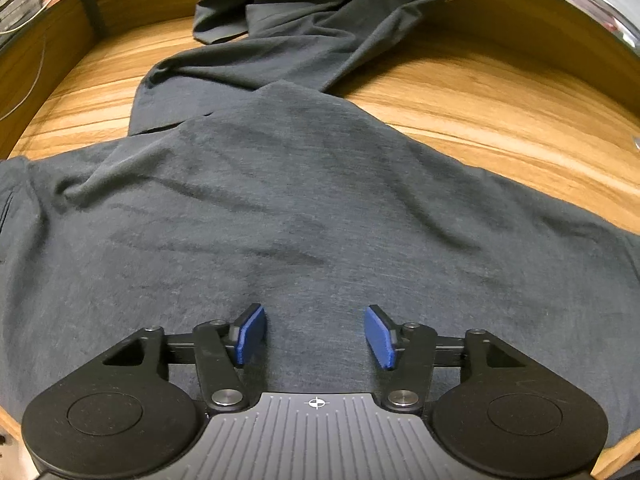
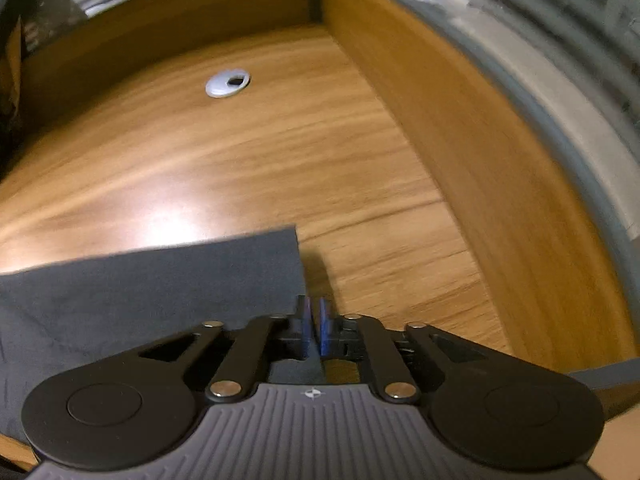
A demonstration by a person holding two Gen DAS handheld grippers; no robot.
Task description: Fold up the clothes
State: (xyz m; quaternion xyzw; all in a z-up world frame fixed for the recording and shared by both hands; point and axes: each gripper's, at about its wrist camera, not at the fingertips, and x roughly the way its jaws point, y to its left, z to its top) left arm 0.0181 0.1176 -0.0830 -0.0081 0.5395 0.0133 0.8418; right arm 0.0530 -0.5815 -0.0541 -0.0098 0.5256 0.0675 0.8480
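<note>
Wrinkled dark-grey garment [image 1: 304, 200] sprawls on wooden table [image 1: 500, 92]; left gripper [image 1: 315, 334] fingers wide, right gripper [image 2: 314, 330] fingers nearly closed.

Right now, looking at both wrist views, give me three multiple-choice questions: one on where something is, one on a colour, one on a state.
1. Where does the round white cable grommet sit?
A. set in the wooden desk top
B. on the cloth
C. between the tongs

2. What colour are the pads of the left tongs?
A. red
B. blue
C. white

3. How do the left tongs stand?
A. shut on cloth
B. shut on nothing
C. open

Answers:
1 A, it lies in bare wood beyond the dark grey shirt.
2 B, both pads show blue.
3 C, a wide gap with grey cloth showing between the pads.
</note>
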